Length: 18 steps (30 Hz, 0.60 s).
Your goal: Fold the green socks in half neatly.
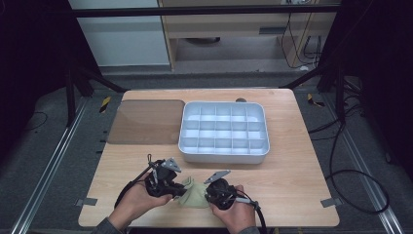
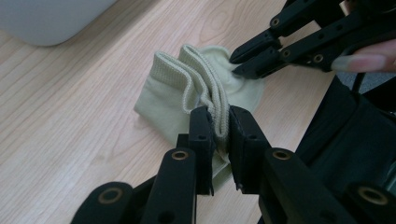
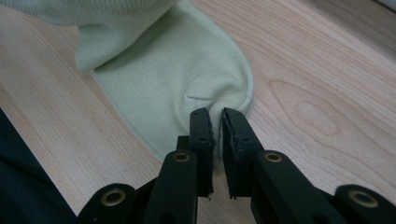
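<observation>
A pale green sock lies bunched on the wooden table near its front edge, between my two grippers. My left gripper is shut on the sock's ribbed cuff, which rises folded between its jaws. My right gripper is shut on the thin edge of the sock at the other end, the fabric puckering at its tips. In the left gripper view the right gripper pinches the far side of the sock. In the high view the left gripper and right gripper face each other across it.
A white compartment tray with several empty cells stands behind the sock at the table's middle. A brownish translucent lid lies flat to its left. Bare wood spreads to the right of the hands.
</observation>
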Each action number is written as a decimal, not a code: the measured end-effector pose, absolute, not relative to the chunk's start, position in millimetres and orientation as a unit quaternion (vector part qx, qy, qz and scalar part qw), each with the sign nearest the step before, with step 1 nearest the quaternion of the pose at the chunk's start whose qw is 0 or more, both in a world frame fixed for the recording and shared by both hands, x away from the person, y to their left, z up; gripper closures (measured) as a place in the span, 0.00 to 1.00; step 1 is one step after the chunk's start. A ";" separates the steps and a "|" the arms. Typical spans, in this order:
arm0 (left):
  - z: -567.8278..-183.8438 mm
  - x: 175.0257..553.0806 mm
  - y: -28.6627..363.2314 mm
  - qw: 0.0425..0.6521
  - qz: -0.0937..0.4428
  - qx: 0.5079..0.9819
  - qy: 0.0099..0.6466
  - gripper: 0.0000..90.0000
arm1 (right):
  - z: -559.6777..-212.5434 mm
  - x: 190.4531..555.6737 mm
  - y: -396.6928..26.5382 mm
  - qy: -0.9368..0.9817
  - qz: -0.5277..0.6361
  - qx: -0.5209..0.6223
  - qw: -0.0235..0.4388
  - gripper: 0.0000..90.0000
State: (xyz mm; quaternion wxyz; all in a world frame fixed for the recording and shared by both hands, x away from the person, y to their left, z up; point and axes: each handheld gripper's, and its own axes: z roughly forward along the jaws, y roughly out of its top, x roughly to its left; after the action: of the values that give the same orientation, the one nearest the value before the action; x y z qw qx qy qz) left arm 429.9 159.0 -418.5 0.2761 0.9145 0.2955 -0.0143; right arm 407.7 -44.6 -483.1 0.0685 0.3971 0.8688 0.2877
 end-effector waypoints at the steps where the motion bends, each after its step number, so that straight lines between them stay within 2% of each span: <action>1: -418.7 429.4 157.1 0.276 -0.015 0.914 0.296 0.89 | -483.2 407.7 -44.6 0.868 0.289 0.397 0.068 0.92; 13: -425.3 427.2 134.6 0.268 -0.013 0.920 0.286 0.89 | -484.2 407.3 -44.9 0.865 0.296 0.400 0.066 0.90; 18: -431.0 430.8 132.0 0.258 -0.006 0.924 0.284 0.89 | -479.0 403.8 -49.8 0.859 0.308 0.402 0.081 0.76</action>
State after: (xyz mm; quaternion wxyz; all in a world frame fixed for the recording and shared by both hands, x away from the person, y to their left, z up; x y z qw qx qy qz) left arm 430.8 132.0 -431.0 0.2580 0.9236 0.2836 -0.0064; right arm 403.8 -49.8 -479.0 0.0805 0.4019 0.8587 0.3076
